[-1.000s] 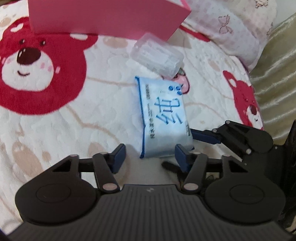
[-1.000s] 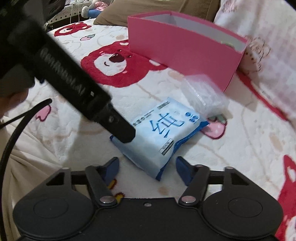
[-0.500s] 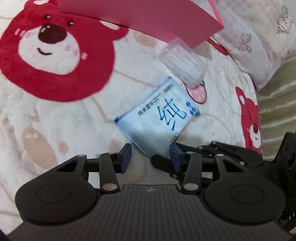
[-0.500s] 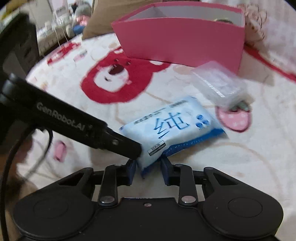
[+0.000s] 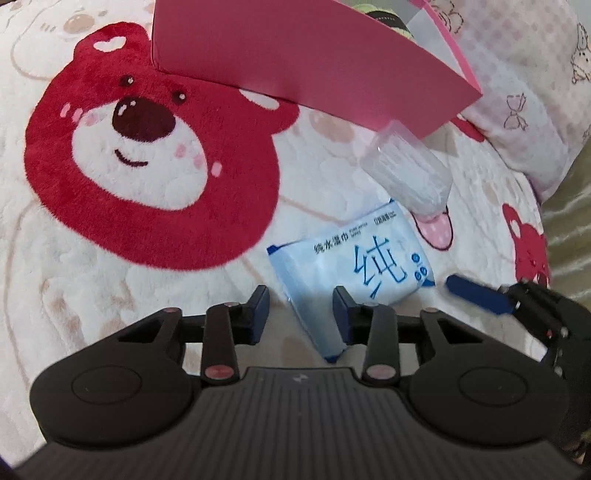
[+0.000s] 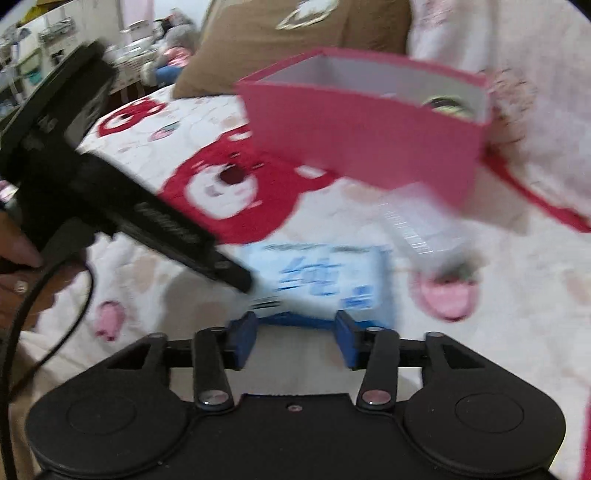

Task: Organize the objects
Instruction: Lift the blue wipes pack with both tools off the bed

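Note:
A light blue wipes pack (image 5: 354,273) lies on the bear blanket, just in front of a clear plastic case (image 5: 406,173) and a pink box (image 5: 295,55). My left gripper (image 5: 300,312) is closing. The pack's near end sits between its jaws against the right pad, with a gap at the left pad. In the right wrist view, my right gripper (image 6: 294,334) is opening, and the near edge of the wipes pack (image 6: 325,273) lies at its fingertips, unpressed. The left gripper's arm (image 6: 166,221) reaches in to the pack's left end.
The pink box (image 6: 369,140) is open on top with a yellow-green item (image 6: 447,105) inside. A pink patterned pillow (image 5: 524,110) lies to the right and a brown cushion (image 6: 295,33) behind. A hand (image 6: 14,258) and cable are at the left.
The right gripper closed on the pack's corner, then opened again. The left jaws narrowed around the pack's end. The pack turned on the blanket, and the left view slid towards the big bear.

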The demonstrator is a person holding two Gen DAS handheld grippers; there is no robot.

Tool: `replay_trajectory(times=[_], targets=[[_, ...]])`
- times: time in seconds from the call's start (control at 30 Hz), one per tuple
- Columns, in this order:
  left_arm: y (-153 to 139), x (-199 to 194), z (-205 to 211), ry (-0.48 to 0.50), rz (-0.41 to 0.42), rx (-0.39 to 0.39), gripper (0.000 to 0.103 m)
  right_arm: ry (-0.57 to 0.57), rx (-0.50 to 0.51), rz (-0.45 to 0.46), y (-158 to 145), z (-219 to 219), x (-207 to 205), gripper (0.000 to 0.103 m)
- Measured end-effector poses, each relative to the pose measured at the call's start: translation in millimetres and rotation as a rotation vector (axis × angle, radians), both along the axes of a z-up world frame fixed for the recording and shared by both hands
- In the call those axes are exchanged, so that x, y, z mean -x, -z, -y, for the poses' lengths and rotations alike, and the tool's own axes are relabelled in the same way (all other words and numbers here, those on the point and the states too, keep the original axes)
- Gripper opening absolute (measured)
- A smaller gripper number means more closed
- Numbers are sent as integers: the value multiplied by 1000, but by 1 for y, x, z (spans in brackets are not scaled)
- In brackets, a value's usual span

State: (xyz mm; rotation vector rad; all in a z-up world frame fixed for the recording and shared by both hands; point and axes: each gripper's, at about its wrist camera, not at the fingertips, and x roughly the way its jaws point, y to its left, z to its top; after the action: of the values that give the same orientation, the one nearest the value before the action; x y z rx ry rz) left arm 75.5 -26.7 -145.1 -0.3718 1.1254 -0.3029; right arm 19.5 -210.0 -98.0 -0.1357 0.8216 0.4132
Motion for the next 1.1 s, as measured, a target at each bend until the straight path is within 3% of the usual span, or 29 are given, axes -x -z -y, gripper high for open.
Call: replay_trajectory(times=[0.07,0.17,0.37,0.67,0.83,0.93,1.1], targets=[[3,-2,-1,-11,-9,26,28,37,20,16,0,11,-8,58],[9,-3,-8,-45,-34,79,27,61,14,-1,5,24,-24,58],[11,0,-4,-46,-21,67,27,87,-191,-90,17,46,-52,56],[11,-2,-2,-53,-18,49,29,115,-210,-104,26,39,-55,55],[13,-1,0,-49,-13,38,29,116,-158,-83,26,32,-54,56],[13,-4,5,-12,12,72,30,93,-137,-78,24,28,-49,53],[8,-3,22,26,71,-2,30,89,-163,-100,27,32,-45,51]])
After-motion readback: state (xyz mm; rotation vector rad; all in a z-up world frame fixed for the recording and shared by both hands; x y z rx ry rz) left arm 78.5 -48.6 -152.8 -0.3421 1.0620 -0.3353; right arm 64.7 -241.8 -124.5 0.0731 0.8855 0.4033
